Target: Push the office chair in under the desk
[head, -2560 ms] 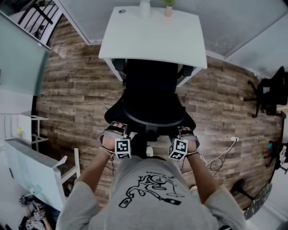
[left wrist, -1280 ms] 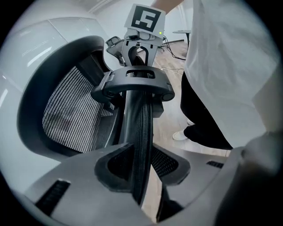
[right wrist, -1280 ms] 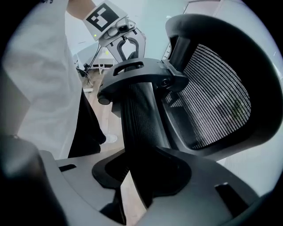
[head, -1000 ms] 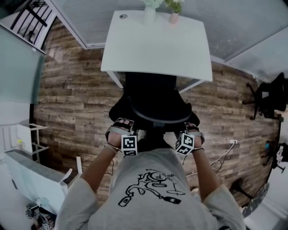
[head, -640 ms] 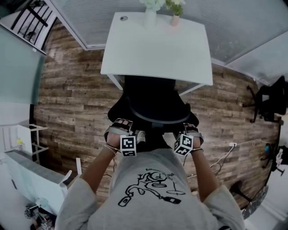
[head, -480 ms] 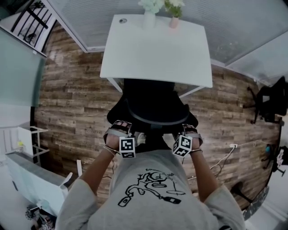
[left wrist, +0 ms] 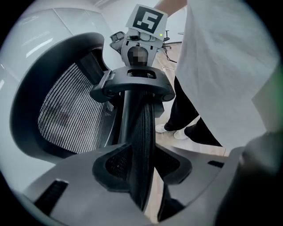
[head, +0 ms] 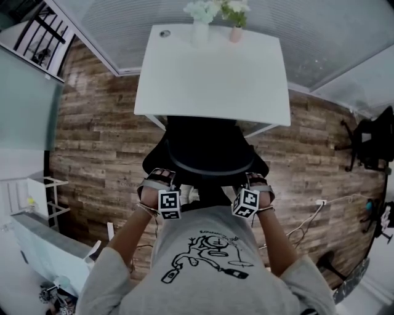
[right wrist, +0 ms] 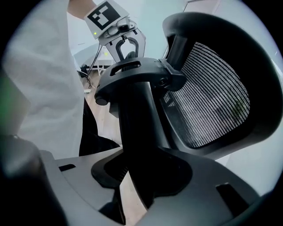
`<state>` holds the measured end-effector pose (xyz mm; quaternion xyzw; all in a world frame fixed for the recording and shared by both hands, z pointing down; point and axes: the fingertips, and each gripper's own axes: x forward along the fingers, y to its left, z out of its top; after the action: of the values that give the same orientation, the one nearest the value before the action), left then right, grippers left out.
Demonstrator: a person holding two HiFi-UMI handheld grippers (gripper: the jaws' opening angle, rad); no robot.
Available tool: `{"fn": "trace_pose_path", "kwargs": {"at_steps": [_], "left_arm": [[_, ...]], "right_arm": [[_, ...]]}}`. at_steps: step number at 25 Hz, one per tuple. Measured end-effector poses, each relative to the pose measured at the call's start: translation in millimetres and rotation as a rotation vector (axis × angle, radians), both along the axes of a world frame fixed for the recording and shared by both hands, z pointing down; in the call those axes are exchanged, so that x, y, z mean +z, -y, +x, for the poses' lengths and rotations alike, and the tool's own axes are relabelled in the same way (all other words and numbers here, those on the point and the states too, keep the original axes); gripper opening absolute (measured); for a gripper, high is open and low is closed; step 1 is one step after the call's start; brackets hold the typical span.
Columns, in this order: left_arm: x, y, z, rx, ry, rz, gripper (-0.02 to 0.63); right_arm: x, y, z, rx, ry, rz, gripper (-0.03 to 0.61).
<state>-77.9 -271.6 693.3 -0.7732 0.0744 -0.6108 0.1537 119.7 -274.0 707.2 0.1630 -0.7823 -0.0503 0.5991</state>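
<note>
Looking down in the head view, the office chair [head: 206, 144] stands directly ahead of both claws. Its seat is tucked beneath the near edge of the white worktop [head: 212, 74]; its back is outside, nearest the claws. The left claw [head: 160, 178] and right claw [head: 257, 180] sit at opposite ends of the back's curved rim. Two small plants [head: 215, 12] stand on the worktop's far edge, well beyond the claws. The wooden floor [head: 98, 135] lies on either side.

In the left gripper view, the jaws are opening. The back's dark side edge [left wrist: 141, 132] stands between them, and a strip of floor shows between it and one pad, so nothing is gripped. The mesh panel [left wrist: 70, 114] spreads to one side of this claw, and the other claw faces it from straight ahead.

In the right gripper view, the jaws stand apart around the opposite side edge [right wrist: 137, 132], which is not clamped: floor shows beside one pad.
</note>
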Motion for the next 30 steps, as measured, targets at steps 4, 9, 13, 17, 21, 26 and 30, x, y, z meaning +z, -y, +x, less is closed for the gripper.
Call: {"fn": "trace_pose_path", "kwargs": {"at_steps": [4,9,13,17,21,26,30], "left_arm": [[0,1,-2,-0.002,0.004,-0.006,0.145],[2,-1,-4,-0.026,0.008,0.004,0.14],[3,-2,-4,-0.026,0.021,0.017,0.14],[3,-1,-7,-0.035,0.015,0.013,0.166],[1,-2,-9,-0.064,0.011,-0.001,0.195],[-12,-7,-9,-0.122,-0.054,-0.05,0.19],[-32,-11,-10,-0.182,-0.136,-0.072,0.184]], "right_arm": [[-1,3,-2,-0.004,-0.007,0.002,0.167],[0,-1,-3,-0.008,-0.008,-0.01,0.167],[0,1,-4,-0.012,-0.006,0.004,0.173],[-1,2,-6,0.003,-0.002,0.029,0.193],[-5,-3,-7,0.039,0.019,-0.004,0.209],[-21,-7,-3,0.101,0.084,-0.032,0.212],[-42,-11,-2,0.158,0.154,-0.044,0.209]]}}
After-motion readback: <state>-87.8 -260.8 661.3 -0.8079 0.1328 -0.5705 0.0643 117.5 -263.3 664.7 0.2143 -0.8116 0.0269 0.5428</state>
